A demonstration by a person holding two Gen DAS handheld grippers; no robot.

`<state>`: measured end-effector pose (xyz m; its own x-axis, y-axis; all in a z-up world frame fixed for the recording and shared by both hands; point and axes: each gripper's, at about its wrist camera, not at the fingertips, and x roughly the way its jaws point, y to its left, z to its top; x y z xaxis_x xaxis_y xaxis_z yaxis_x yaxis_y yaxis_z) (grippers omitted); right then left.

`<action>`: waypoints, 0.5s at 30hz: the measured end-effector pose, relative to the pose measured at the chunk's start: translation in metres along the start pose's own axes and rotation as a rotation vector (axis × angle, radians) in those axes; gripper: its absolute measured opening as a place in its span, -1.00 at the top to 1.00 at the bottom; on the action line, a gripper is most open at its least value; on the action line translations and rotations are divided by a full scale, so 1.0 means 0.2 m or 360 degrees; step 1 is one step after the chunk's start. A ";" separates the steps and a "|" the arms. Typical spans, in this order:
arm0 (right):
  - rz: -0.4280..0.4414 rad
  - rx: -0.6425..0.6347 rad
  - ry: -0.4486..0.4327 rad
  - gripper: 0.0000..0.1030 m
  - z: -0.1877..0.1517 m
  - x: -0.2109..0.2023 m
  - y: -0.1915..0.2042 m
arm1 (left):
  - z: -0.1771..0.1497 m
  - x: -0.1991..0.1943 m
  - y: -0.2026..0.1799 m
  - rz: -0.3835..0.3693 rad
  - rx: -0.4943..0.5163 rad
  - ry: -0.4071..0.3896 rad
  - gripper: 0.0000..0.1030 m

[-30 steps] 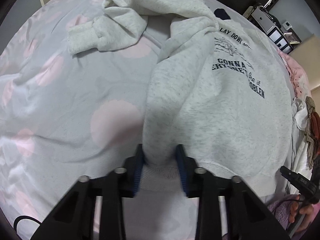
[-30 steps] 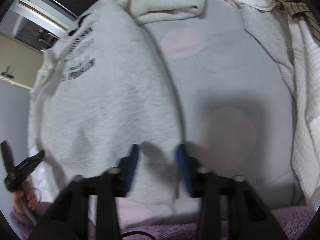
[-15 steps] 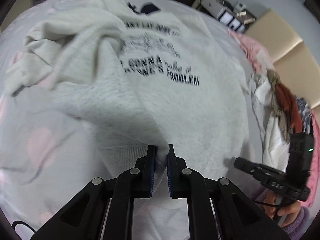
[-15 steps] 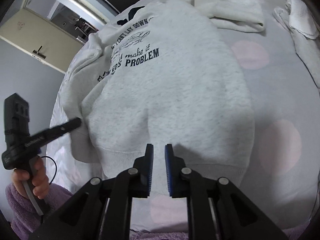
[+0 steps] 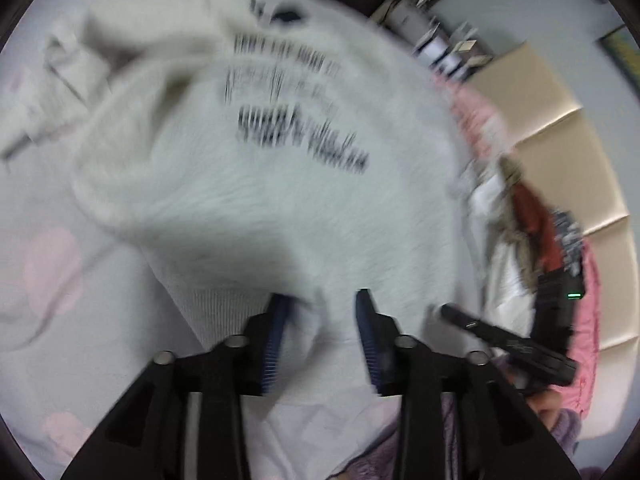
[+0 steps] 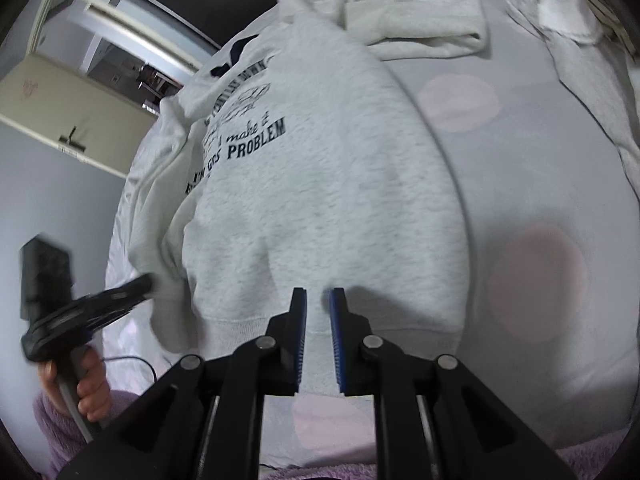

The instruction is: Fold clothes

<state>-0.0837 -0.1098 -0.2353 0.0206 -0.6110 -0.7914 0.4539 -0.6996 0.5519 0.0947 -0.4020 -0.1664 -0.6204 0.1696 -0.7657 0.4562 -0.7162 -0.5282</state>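
A light grey sweatshirt (image 5: 280,208) with dark printed lettering lies on the bed; it also shows in the right wrist view (image 6: 328,200). Its left side is folded in over the front. My left gripper (image 5: 322,304) is open, its blue pads spread over the hem fold; the view is blurred by motion. My right gripper (image 6: 318,304) has its pads nearly together over the ribbed hem (image 6: 320,330), with a narrow strip of cloth showing between them. The left gripper shows in the right wrist view (image 6: 80,308), and the right gripper in the left wrist view (image 5: 508,340).
The bed sheet (image 6: 540,184) is pale grey with pink dots. A folded white garment (image 6: 420,28) lies beyond the sweatshirt, and more white cloth (image 6: 568,24) at the far right. A pile of clothes (image 5: 532,232) lies at the bed's right side. A purple fleece sleeve (image 6: 52,412) is near.
My left gripper has opened and let go of the sweatshirt fold it held half a second ago. The side fold now lies over the front. My right gripper stays near the hem.
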 end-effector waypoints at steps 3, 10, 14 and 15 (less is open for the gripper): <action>0.0018 0.0030 -0.0006 0.74 0.01 0.00 -0.02 | 0.00 -0.15 0.06 0.0009 -0.0097 -0.0195 0.20; 0.0036 0.0042 -0.0022 0.74 0.02 -0.01 -0.03 | -0.03 -0.30 0.41 0.0278 -0.0562 -0.0395 0.21; 0.0004 0.0108 -0.0064 0.74 0.03 -0.04 -0.08 | -0.06 -0.28 0.58 0.0318 -0.0774 -0.0345 0.23; -0.0030 0.0135 -0.0087 0.72 0.03 -0.05 -0.09 | -0.05 -0.26 0.60 0.0323 -0.0783 -0.0319 0.23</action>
<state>-0.0975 -0.0937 -0.2366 -0.0367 -0.6151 -0.7876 0.3767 -0.7385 0.5592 0.1889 -0.4896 -0.1937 -0.5763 -0.1050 -0.8104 0.7926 -0.3132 -0.5231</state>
